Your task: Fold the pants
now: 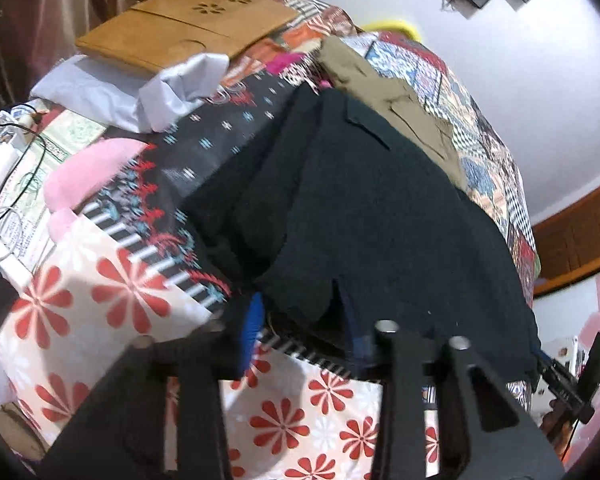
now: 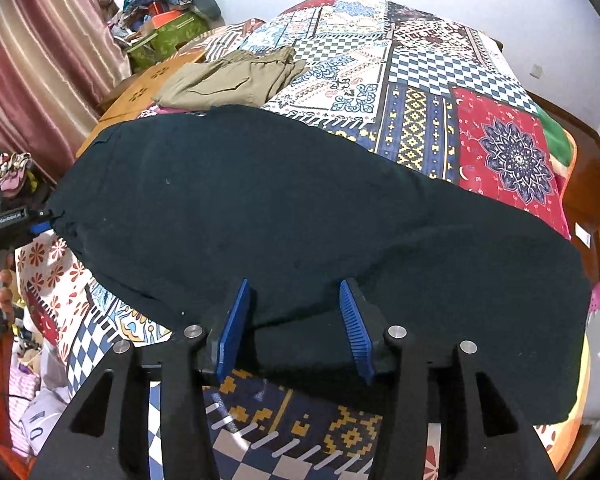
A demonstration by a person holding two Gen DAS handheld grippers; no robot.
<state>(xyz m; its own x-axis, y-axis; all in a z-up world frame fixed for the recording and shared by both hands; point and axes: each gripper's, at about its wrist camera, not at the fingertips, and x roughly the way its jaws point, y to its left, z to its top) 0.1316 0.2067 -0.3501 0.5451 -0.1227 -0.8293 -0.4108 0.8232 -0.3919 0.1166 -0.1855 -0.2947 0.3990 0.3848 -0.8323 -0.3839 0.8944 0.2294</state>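
Black pants (image 2: 284,216) lie spread across the patterned bedspread (image 2: 440,92); they also show in the left wrist view (image 1: 372,216). My right gripper (image 2: 296,320) is open, its blue pads (image 2: 354,328) on either side of the pants' near edge, with cloth between them. My left gripper (image 1: 304,320) sits at the pants' edge with cloth over the gap; one blue pad (image 1: 252,328) shows and the other is hidden. From the right wrist view the left gripper (image 2: 46,220) is at the pants' left end.
Folded khaki pants (image 2: 236,76) lie beyond the black pants. A wooden board (image 1: 188,24), white cloth (image 1: 140,92) and a pink item (image 1: 92,176) lie at the left. Cables (image 1: 16,168) are at the far left. Curtains (image 2: 40,60) hang left.
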